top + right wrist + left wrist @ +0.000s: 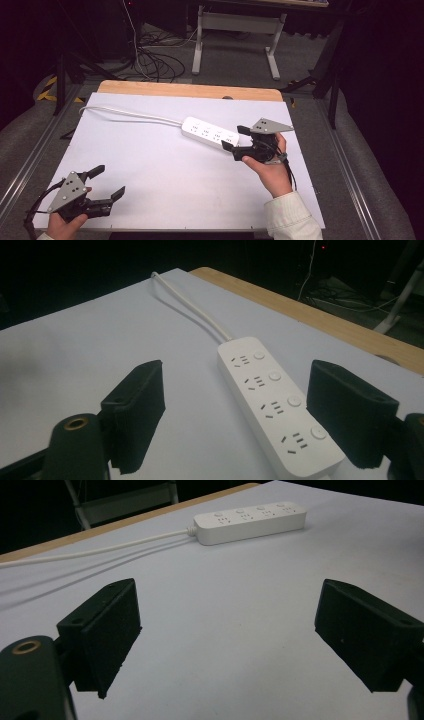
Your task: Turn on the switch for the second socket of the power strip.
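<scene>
- From the high view, one white power strip point(210, 132) lies flat on the white table point(150, 165), right of centre and toward the far side, its single cord point(125, 115) running off to the far left edge.
- Two grippers work here. The right gripper point(234, 138) sits at the strip's near right end with its jaws released and spread, one tip on either side of that end, pressing on nothing; I judge it is lined up to take hold of or nudge the strip.
- The left gripper point(108, 182) rests at the near left corner, well apart from the strip, jaws likewise released and empty, likely parked out of the way.
- Through the left gripper view, both black jaws stand wide with bare table between them; the power strip point(250, 521) lies far off, cord point(100, 549) trailing left.
- Through the right gripper view, the power strip point(280, 410) runs lengthwise up between the parted jaws, nearer the right one, though whether that jaw touches it I cannot tell.
- Four outlets are countable on the strip, each with one round button beside it, four buttons in all, and one cord point(190, 302) leaves its far end.
</scene>
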Demonstrator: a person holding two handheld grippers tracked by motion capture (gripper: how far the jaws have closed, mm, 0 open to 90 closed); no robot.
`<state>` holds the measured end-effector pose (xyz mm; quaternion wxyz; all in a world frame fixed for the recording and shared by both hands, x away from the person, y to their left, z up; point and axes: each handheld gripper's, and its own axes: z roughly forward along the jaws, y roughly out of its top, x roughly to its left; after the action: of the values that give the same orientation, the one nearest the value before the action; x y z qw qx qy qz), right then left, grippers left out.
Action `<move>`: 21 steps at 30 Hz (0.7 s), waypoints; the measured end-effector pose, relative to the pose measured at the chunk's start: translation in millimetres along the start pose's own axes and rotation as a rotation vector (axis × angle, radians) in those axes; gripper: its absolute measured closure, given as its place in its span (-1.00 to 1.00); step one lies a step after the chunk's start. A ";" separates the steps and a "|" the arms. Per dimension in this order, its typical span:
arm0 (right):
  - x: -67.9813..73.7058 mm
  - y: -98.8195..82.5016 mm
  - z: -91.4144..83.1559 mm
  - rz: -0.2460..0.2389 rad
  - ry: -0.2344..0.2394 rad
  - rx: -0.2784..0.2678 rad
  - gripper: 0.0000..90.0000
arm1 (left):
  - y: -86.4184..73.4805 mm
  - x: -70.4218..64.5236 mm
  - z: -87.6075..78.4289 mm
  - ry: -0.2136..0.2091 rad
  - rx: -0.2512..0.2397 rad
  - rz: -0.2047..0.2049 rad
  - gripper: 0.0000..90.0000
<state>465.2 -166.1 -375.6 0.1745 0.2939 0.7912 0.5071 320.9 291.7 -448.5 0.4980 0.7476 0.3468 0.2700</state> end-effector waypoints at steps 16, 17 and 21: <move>2.9 -54.8 -33.3 -0.046 0.061 0.016 -0.59 | 0.1 1.0 -1.0 0.005 -0.007 -0.007 -0.73; 3.3 -58.4 -34.3 -0.047 0.062 0.020 -0.59 | 0.1 0.9 -1.0 0.006 -0.007 -0.006 -0.73; 3.6 -73.0 -35.4 -0.040 0.080 0.032 -0.59 | 0.1 1.2 -0.9 0.010 -0.002 0.003 -0.73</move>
<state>421.0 -211.4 -426.5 0.1482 0.2604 0.8112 0.5022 320.9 293.2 -448.0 0.4964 0.7463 0.3480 0.2748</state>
